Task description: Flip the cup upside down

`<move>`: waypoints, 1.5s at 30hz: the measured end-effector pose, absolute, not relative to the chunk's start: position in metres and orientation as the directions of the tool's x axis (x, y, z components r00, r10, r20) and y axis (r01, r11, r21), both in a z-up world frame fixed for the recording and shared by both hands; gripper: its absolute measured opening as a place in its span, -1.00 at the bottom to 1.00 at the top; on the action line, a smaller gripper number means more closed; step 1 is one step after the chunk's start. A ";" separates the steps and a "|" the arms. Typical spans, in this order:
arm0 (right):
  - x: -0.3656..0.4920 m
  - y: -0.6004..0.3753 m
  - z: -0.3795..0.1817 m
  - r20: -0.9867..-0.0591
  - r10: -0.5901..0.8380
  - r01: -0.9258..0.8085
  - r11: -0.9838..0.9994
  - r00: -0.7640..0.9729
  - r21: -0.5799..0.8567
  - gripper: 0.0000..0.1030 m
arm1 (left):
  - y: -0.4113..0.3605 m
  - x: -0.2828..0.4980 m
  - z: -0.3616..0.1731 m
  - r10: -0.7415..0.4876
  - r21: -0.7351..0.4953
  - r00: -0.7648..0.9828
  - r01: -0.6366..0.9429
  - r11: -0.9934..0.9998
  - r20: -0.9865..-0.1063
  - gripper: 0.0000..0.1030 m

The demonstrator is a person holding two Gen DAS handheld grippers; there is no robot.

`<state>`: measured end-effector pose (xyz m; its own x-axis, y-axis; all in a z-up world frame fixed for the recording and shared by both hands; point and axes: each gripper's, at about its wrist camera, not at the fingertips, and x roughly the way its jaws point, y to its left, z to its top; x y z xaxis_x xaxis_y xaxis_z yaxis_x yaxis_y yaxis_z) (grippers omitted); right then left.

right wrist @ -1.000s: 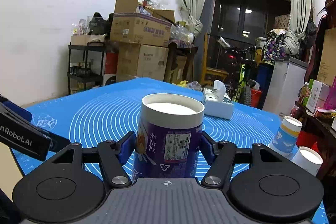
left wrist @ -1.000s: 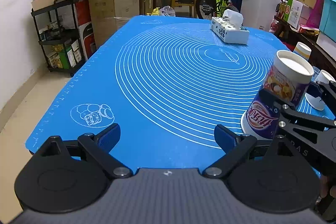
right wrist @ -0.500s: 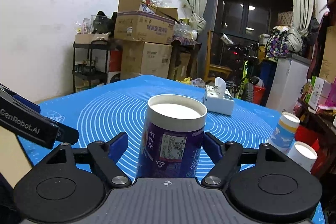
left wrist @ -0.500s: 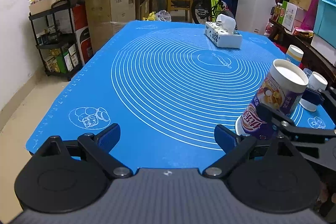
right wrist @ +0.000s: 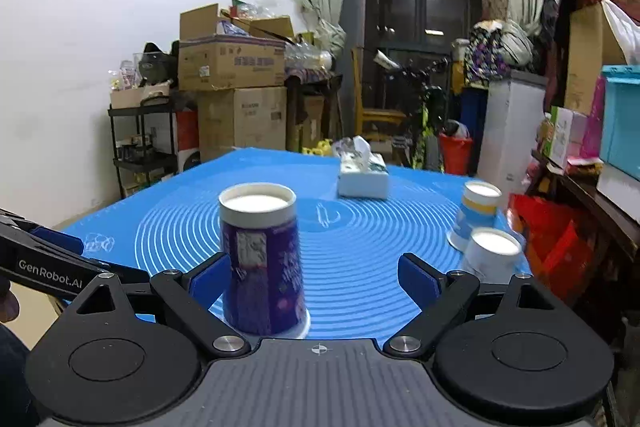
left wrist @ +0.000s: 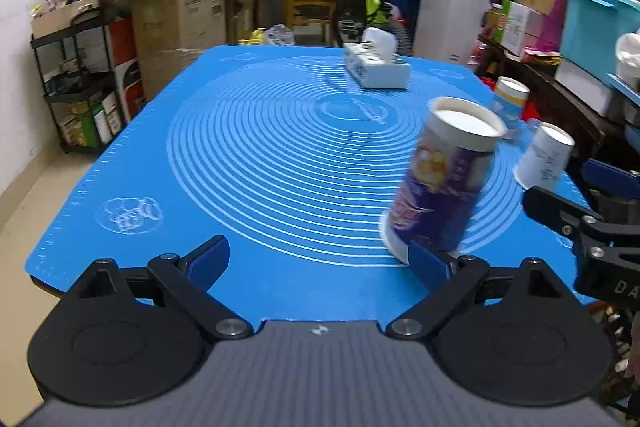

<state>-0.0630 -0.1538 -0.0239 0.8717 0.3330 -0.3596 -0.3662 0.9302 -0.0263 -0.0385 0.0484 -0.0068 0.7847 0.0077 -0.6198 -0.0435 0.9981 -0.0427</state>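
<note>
A purple paper cup [right wrist: 262,263] stands upside down on the blue mat [right wrist: 360,267], white base up; it also shows in the left wrist view [left wrist: 444,183], blurred. My right gripper [right wrist: 314,279] is open, and the cup stands free just inside its left finger [right wrist: 208,277]. My left gripper [left wrist: 318,259] is open and empty at the mat's near edge, with the cup just beyond its right finger [left wrist: 430,261].
Two more upside-down paper cups stand at the mat's right edge, a blue and yellow one [right wrist: 476,213] and a white one [right wrist: 490,253]. A tissue box [right wrist: 362,177] sits at the far middle. Cardboard boxes [right wrist: 232,67], shelves and clutter surround the table.
My right gripper has opened wide, let go of the purple cup and drawn back to the right. The cup now stands alone on the mat. The left gripper shifted slightly.
</note>
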 end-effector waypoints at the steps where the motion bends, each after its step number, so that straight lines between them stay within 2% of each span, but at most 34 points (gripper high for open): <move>1: -0.065 -0.156 -0.024 -0.368 0.327 -0.361 0.932 0.870 -0.026 0.77 | 0.044 -0.041 -0.007 0.001 -0.043 0.786 -0.035 0.998 -0.619 0.85; 13: -0.074 -0.171 -0.024 -0.449 0.304 -0.341 0.940 0.840 -0.002 0.77 | 0.013 -0.063 -0.008 -0.017 -0.016 0.791 0.008 1.000 -0.611 0.85; 45: -0.075 -0.179 -0.022 -0.464 0.285 -0.319 0.948 0.838 0.005 0.77 | 0.000 -0.064 -0.007 -0.016 0.006 0.794 0.025 1.000 -0.608 0.85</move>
<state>-0.0755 -0.1794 -0.0225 0.8385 0.2851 -0.4644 -0.3193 0.9477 0.0052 -0.0636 -0.0001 -0.0069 0.7937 -0.0158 -0.6082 0.0248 0.9997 0.0064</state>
